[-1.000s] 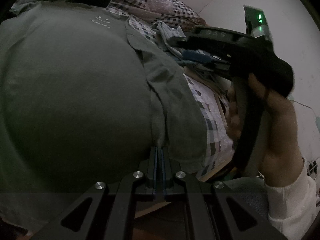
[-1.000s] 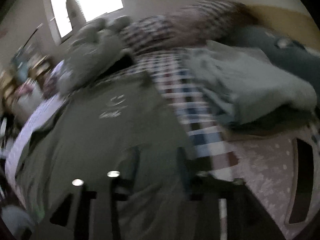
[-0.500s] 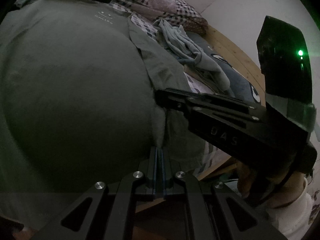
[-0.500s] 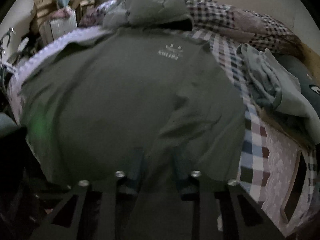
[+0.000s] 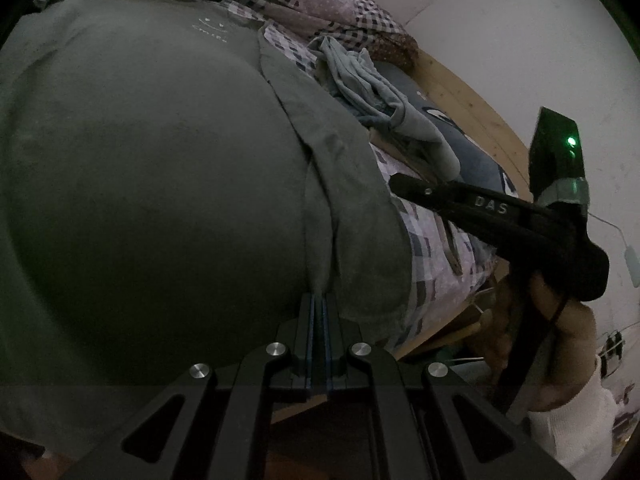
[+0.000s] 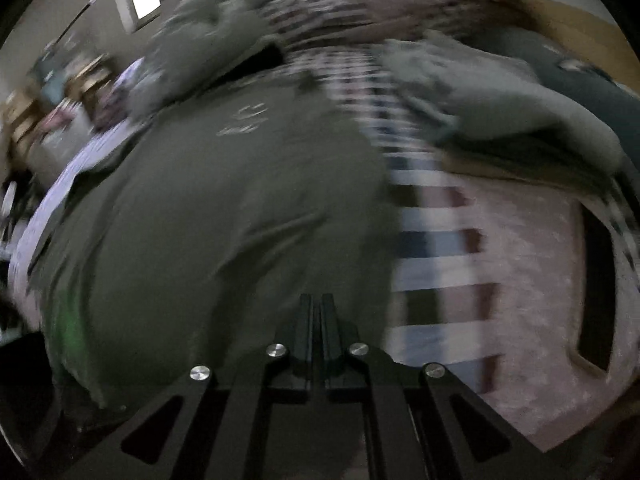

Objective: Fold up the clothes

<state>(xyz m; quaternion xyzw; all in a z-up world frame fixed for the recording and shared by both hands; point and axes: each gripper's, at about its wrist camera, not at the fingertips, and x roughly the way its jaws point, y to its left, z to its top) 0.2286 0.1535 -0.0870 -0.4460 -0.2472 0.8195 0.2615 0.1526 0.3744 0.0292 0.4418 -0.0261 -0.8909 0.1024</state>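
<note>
A dark green sweatshirt [image 5: 152, 168] with a small white chest print lies spread on the bed. My left gripper [image 5: 318, 300] is shut on a raised fold of its near hem. In the left wrist view my right gripper [image 5: 396, 184] reaches in from the right, held by a hand [image 5: 568, 344], with its tip at the sweatshirt's right sleeve edge. The right wrist view is blurred. There the right gripper [image 6: 317, 300] has its fingers together, just closing on the green sweatshirt [image 6: 240, 208], whose fabric bunches at the tips.
The checked bedsheet [image 5: 436, 248] shows to the right of the sweatshirt. A crumpled light blue garment [image 5: 372, 92] and a dark blue item [image 5: 460, 148] lie beyond it by the wooden bed frame [image 5: 472, 104]. A grey-green pile [image 6: 208, 36] sits at the bed's head.
The right gripper swung in over the sweatshirt, then drew back to its right edge, and its fingers went from apart to together. The left gripper kept its hold in place.
</note>
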